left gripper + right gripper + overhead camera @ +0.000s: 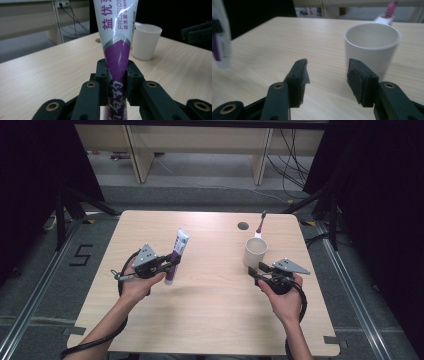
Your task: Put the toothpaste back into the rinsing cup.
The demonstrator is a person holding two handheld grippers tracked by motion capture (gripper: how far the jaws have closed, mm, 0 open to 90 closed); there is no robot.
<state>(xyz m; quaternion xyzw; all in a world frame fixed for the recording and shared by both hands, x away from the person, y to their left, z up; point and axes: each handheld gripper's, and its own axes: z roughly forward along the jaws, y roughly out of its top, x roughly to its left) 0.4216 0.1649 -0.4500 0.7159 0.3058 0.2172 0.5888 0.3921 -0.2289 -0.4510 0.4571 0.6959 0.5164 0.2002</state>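
Observation:
A white and purple toothpaste tube [177, 255] [117, 40] stands nearly upright above the left half of the table, and my left gripper [170, 264] [117, 81] is shut on its purple lower part. A white cup [255, 252] [145, 41] [372, 47] sits on the right half of the table. My right gripper [255, 270] [327, 80] hovers just in front of the cup, open, with nothing between its jaws. A pink and white toothbrush [260, 225] [387, 13] lies on the table behind the cup.
The light wooden table [210, 310] has a round cable hole [243, 225] near its far edge. Beyond the table are wooden desk legs [139, 155] and loose cables [292, 160] on a grey floor. Black curtains hang at both sides.

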